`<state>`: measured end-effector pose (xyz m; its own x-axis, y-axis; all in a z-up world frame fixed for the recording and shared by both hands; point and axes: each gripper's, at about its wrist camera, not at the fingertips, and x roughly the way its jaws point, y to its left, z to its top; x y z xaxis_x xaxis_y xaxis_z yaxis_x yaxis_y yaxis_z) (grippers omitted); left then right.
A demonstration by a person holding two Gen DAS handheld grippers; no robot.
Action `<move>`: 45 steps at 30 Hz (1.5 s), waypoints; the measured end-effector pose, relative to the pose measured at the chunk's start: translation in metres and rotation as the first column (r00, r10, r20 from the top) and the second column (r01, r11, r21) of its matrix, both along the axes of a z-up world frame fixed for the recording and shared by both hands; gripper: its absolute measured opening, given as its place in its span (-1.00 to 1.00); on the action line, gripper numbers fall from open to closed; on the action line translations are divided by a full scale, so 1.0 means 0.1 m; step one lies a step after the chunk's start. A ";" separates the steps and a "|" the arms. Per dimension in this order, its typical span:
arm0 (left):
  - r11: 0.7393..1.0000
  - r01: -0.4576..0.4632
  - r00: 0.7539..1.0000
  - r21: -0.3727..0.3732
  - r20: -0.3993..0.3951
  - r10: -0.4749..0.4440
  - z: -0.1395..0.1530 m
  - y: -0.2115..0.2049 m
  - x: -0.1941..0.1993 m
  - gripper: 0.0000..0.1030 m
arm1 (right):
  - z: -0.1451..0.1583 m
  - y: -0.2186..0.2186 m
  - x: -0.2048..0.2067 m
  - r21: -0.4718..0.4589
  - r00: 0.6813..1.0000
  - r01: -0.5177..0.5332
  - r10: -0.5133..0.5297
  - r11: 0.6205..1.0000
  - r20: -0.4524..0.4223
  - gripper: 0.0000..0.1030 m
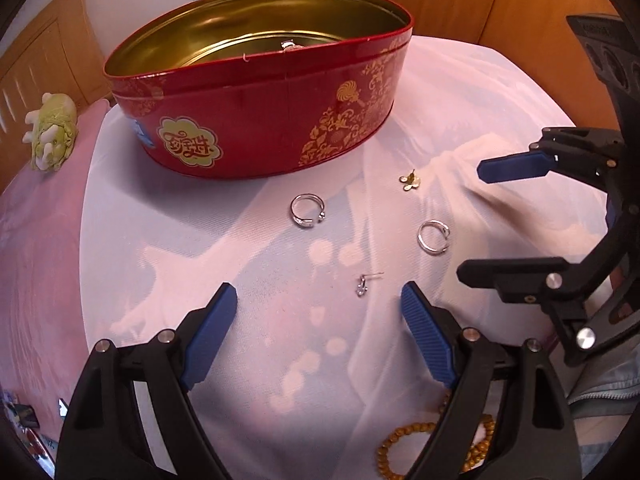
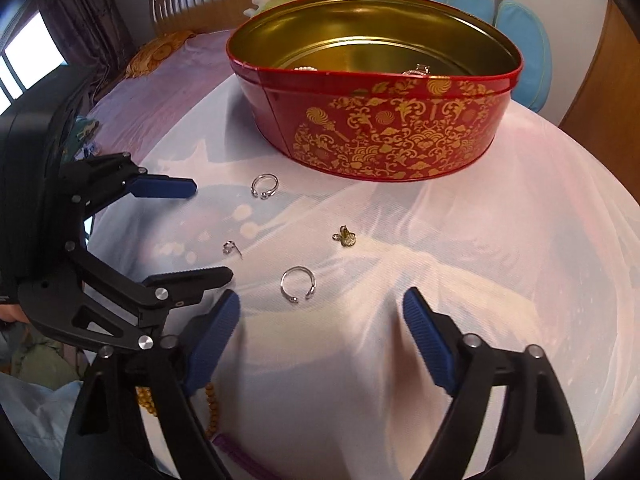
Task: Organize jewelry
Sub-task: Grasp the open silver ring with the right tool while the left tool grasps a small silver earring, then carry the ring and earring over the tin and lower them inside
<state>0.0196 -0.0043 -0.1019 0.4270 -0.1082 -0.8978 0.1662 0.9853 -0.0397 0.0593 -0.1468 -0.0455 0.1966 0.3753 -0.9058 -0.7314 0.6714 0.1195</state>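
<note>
Item: wooden bead bracelet, nearest, farthest from the red tin.
Item: left gripper, jaws apart, empty; silver earring lies just ahead between its tips, toward the tin.
Item: right gripper, jaws apart, empty; open silver ring just ahead, tinward.
Item: gold charm, second ring, nearer the tin.

Red tin blocking the upper centre of the left wrist view, its top open, bare white cloth in front of it at centre left, small rings and earrings scattered mid-frame, right gripper filling the right edge, bead bracelet at lower right.
</note>
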 end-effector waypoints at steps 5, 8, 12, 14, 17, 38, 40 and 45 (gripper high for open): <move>0.999 0.031 0.999 0.019 0.020 -0.031 -0.01 0.01 0.02 0.60 | -0.06 0.07 -0.01 0.009 1.000 -0.024 0.024 1.000 0.019 0.52; 0.997 0.069 0.997 0.045 0.038 -0.071 -0.02 -0.05 0.02 0.52 | -0.11 0.14 -0.06 0.006 0.998 -0.055 0.055 0.998 0.030 0.27; 0.988 0.151 0.986 0.025 0.069 -0.153 0.05 -0.08 -0.08 -0.42 | -0.14 0.19 -0.13 -0.004 0.994 -0.089 0.089 0.996 0.063 -0.34; 0.982 0.186 0.979 0.023 0.075 -0.187 0.06 -0.11 -0.11 -0.86 | -0.14 0.22 -0.14 -0.007 0.993 -0.095 0.096 0.995 0.074 -0.59; 0.986 0.164 0.984 -0.009 0.070 -0.163 0.08 -0.06 -0.11 -0.91 | -0.15 0.24 -0.15 -0.017 0.990 -0.114 0.115 0.993 0.085 -0.59; 0.984 -0.081 0.961 -0.160 0.250 0.120 1.11 0.42 -0.03 -0.92 | 0.99 -0.07 0.22 0.268 0.981 -0.029 -0.024 0.963 0.192 -0.59; 0.981 -0.093 0.952 -0.171 0.274 0.138 1.25 0.44 0.07 -0.92 | 1.14 -0.11 0.33 0.297 0.976 -0.010 -0.056 0.955 0.213 -0.59; 0.976 -0.099 0.938 -0.194 0.309 0.157 1.49 0.52 0.25 -0.92 | 1.41 -0.17 0.59 0.346 0.963 0.030 -0.120 0.938 0.242 -0.59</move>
<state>0.0448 0.0480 0.0471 0.7093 -0.1744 -0.6830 0.0711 0.9817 -0.1769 0.1182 -0.1637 0.0951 0.4441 0.6237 -0.6433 -0.7160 0.6787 0.1638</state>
